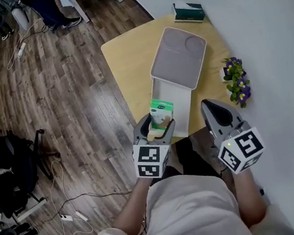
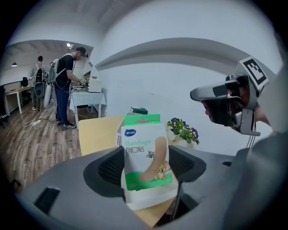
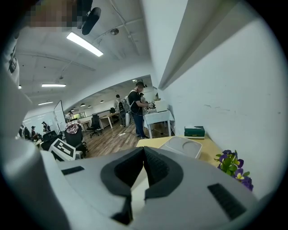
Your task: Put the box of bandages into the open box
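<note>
box of bandages [image 2: 146,157]: green-white, cartoon print | open box [image 1: 180,103]: white | lid [image 1: 179,56]: grey | table [image 1: 127,52]: pale yellow | flowers [image 1: 237,81]: purple | floor [image 1: 69,97]: brown planks

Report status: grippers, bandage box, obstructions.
Left hand-held gripper shut on bandage box, upright. Right hand-held gripper shut, empty. Open box just ahead, nothing between.

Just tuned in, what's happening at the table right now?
A person is working with two handheld grippers at a small table. The left gripper has its jaws closed on the box of bandages, holding it upright by the near end of the open box, whose lid is folded back. The bandages have not been let go inside yet. The right gripper is off to the side, jaws together and empty.
</note>
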